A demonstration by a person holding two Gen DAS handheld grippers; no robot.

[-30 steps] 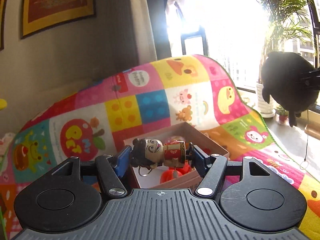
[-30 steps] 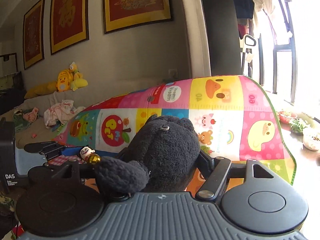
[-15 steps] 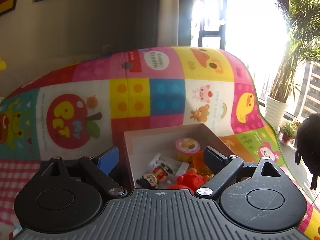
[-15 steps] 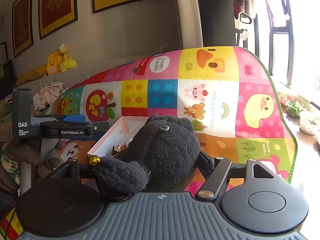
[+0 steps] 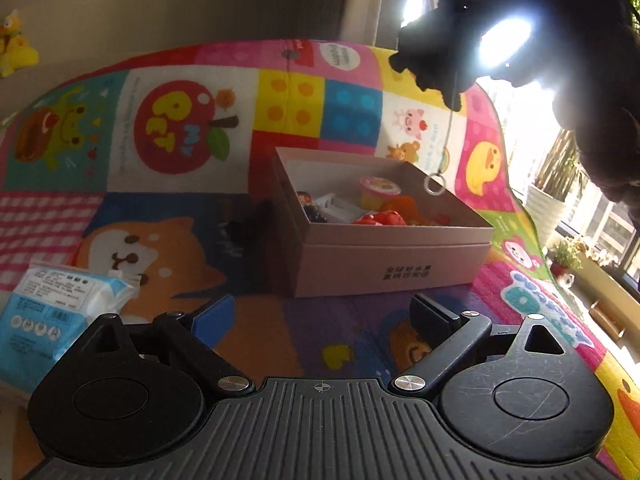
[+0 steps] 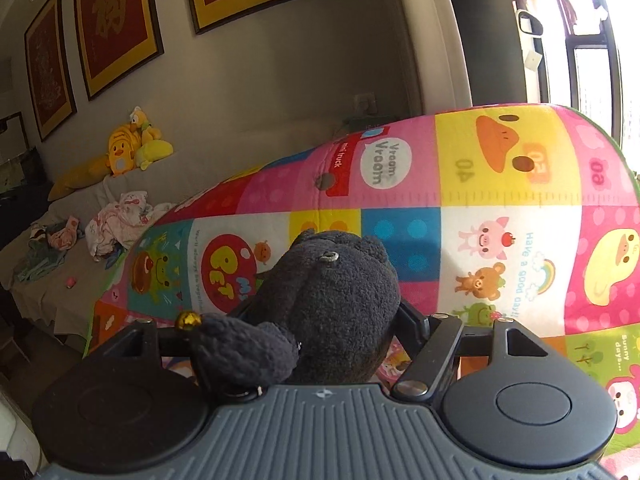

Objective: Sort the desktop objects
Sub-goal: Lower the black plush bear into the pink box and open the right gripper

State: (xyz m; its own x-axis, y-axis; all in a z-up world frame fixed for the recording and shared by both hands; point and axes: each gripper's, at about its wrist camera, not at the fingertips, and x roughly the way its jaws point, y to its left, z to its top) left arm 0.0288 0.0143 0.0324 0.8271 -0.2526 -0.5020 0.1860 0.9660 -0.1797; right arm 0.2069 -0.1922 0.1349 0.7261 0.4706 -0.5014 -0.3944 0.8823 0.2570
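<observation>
My left gripper [image 5: 322, 312] is open and empty, low over the colourful play mat, in front of a pink cardboard box [image 5: 392, 264]. The box holds a small figurine [image 5: 310, 206], a yellow cup with a pink lid [image 5: 378, 192] and red and orange toys [image 5: 384, 216]. My right gripper [image 6: 320, 320] is shut on a black plush toy [image 6: 332, 300]. In the left wrist view the plush [image 5: 436, 72] hangs above the box's far side, with a cord and metal ring [image 5: 435, 185] dangling over it.
A blue and white tissue pack [image 5: 44, 320] lies on the mat [image 5: 180, 120] at the left. Behind stand a sofa with yellow plush toys [image 6: 128, 152] and clothes [image 6: 116, 224], framed pictures [image 6: 112, 24] and a bright window with plants [image 5: 560, 176].
My left gripper opened and dropped the figurine into the box, then drew back and down. My right gripper carried the black plush over the box.
</observation>
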